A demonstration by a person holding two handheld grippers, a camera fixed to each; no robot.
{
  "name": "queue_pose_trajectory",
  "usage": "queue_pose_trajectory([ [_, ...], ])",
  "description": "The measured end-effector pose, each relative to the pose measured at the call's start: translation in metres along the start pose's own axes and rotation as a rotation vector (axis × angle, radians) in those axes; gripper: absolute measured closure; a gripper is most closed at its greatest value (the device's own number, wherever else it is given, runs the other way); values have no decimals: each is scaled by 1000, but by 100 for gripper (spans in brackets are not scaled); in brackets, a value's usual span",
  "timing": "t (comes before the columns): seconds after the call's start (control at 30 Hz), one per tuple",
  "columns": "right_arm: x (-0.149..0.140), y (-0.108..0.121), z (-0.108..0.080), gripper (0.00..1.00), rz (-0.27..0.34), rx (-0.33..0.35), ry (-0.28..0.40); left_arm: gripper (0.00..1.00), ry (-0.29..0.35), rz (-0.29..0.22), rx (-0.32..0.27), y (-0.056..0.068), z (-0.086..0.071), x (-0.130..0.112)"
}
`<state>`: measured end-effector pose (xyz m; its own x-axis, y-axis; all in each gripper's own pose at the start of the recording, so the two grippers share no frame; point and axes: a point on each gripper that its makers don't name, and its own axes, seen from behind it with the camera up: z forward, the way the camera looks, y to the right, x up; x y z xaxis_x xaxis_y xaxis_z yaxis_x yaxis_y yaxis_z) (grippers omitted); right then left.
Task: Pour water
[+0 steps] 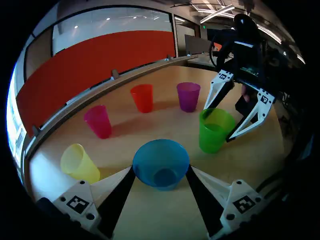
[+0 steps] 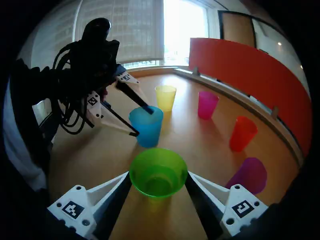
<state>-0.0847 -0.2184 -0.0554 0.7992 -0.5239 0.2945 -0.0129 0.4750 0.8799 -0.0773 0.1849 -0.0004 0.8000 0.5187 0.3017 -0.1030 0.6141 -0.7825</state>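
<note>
Left hand-held gripper (image 1: 160,169) gripped blue cup (image 1: 161,160), upright at 6 o'clock on counter (image 1: 160,124). Right hand-held gripper (image 2: 158,173) gripped green cup (image 2: 158,168), water (image 2: 158,183) inside, at blue's 2 o'clock. Both stood level; pouring judged not begun.

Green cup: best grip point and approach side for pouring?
Take the green cup by its side wall just under the rim, coming in level from the side, one finger on each flank, as the right gripper straddles it. It stands upright, apparently holding liquid, and tapers downward, so a high hold resists slipping.
</note>
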Motion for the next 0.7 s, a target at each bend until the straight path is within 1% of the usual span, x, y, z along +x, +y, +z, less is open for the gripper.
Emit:
queue_pose_trajectory([
  [0.17, -3, 1, -1, 6, 5, -2, -7, 11, -9, 12, 4, 0, 0, -2],
  [0.4, -9, 0, -3, 6, 3, -11, -23, 10, -30, 6, -1, 1, -2, -8],
  [0.7, -22, 0, -11, 6, 14, -24, -44, 10, -48, 13, 24, -5, -7, -16],
])
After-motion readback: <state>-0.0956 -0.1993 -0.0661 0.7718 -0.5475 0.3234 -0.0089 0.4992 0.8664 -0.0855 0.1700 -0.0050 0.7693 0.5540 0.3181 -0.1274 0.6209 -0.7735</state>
